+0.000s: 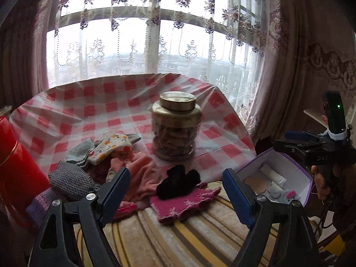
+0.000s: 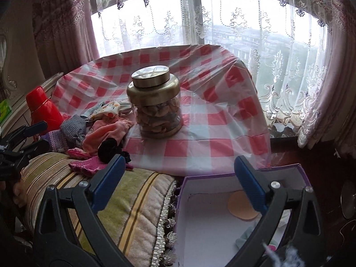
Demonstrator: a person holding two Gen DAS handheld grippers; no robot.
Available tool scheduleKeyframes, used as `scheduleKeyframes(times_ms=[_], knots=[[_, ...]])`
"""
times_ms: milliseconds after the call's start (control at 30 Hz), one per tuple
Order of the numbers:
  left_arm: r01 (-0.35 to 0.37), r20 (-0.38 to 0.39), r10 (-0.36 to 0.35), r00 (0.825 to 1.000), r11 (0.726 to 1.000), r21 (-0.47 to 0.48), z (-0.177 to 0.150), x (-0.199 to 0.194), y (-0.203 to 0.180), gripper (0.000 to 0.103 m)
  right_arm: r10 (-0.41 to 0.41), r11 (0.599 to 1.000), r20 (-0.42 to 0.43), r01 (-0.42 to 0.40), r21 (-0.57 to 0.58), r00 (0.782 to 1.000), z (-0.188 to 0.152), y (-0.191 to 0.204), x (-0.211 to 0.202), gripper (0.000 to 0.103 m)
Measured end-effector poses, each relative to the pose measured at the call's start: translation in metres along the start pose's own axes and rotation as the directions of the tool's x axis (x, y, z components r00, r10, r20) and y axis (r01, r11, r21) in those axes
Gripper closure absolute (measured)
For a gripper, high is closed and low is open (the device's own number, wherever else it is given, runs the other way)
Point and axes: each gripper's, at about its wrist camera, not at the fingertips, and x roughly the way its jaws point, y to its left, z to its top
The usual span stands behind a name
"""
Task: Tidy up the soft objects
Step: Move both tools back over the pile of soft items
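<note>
From the left wrist view, my left gripper point(image 1: 176, 185) stands wide, nothing between its blue pads. Taking the jar point(image 1: 175, 125) as my landmark: it stands upright on the checked cloth point(image 1: 73, 109), gold lid on. Just in front of the jar lies a black sock point(image 1: 178, 181) on a pink knit piece point(image 1: 184, 202). Left of the jar sits the pile point(image 1: 104, 162) of soft things: a flowered sock, grey ones, a houndstooth piece, a pale pink garment. Far left of the jar is a red flask point(image 1: 17, 166). Right of the jar and nearer me, the box point(image 1: 278, 178) lies open with a few small items inside. Beyond the box I see my right gripper point(image 1: 298, 140) from the side, held in a hand point(image 1: 322, 178).

From the right wrist view, my right gripper point(image 2: 179, 181) is spread wide and empty, hanging over the box point(image 2: 222, 222), which is in front of the jar point(image 2: 155, 102) and to its right. A tan disc point(image 2: 241, 207) lies in the box. The pile point(image 2: 100, 129) is left of the jar, the black sock point(image 2: 111, 150) at its near edge, the flask point(image 2: 44, 109) farther left. A striped cushion point(image 2: 124, 204) lies in front of the jar, beside the box.
</note>
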Motion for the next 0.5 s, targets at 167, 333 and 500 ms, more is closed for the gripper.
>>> scheduleKeyframes(times_ms=[167, 333, 500], knots=[[-0.072, -0.028, 0.07, 0.997, 0.994, -0.085, -0.012, -0.007, 0.041, 0.017, 0.082, 0.996, -0.062, -0.083, -0.02, 0.995, 0.001, 0.023, 0.023, 0.004], [-0.118, -0.066, 0.11, 0.992, 0.984, -0.131, -0.023, -0.008, 0.07, 0.017, 0.136, 0.989, -0.101, -0.142, -0.052, 0.986, 0.004, 0.045, 0.042, 0.004], [-0.122, -0.102, 0.104, 0.989, 0.972, -0.2, -0.032, -0.006, 0.095, 0.017, 0.172, 0.981, -0.143, -0.183, -0.07, 0.975, 0.01, 0.066, 0.062, 0.004]])
